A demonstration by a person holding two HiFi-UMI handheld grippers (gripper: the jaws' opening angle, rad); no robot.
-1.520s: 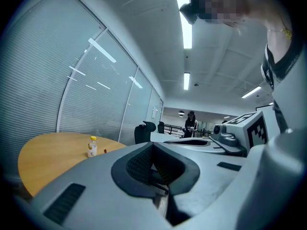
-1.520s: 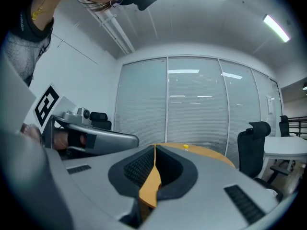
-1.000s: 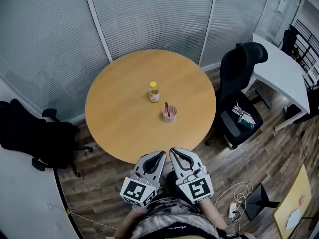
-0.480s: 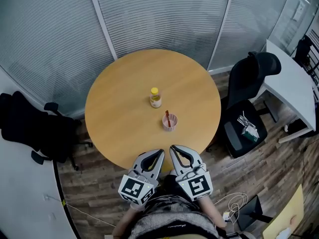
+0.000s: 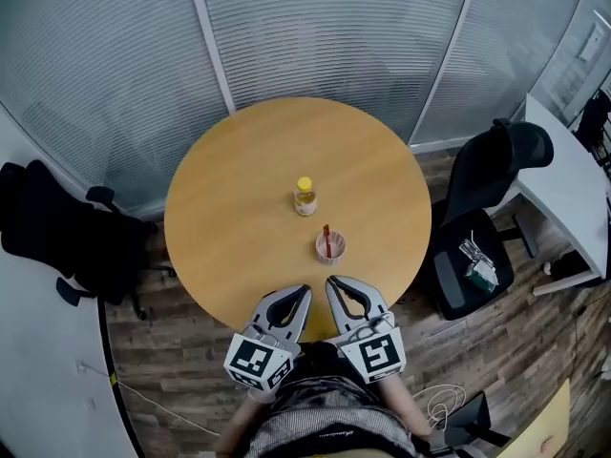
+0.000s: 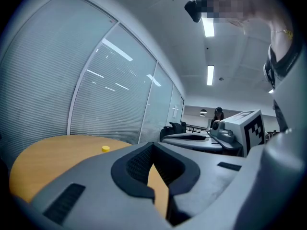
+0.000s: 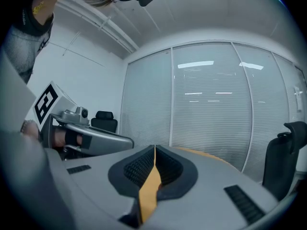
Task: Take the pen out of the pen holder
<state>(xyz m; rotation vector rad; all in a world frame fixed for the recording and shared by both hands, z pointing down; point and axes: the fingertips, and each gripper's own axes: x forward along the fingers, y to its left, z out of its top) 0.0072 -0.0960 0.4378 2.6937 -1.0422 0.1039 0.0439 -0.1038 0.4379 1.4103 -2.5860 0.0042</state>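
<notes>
A pink pen holder point(image 5: 330, 248) stands on the round wooden table point(image 5: 239, 208), near its front edge. A reddish pen point(image 5: 326, 236) sticks up out of it. Behind it stands a small bottle with a yellow cap point(image 5: 305, 197); that cap point(image 6: 105, 148) also shows in the left gripper view. My left gripper point(image 5: 305, 291) and right gripper point(image 5: 331, 283) are side by side at the table's near edge, just short of the holder. Both are shut with nothing between the jaws point(image 6: 153, 145) point(image 7: 154, 147).
Black office chairs stand left point(image 5: 76, 246) and right point(image 5: 492, 194) of the table. A white desk point(image 5: 573, 179) is at the far right. Glass walls with blinds point(image 5: 325, 36) close off the back. Cables point(image 5: 447, 404) lie on the wooden floor.
Both grippers have come forward to the table's near edge, closer to the pen holder. Their jaws have stayed shut.
</notes>
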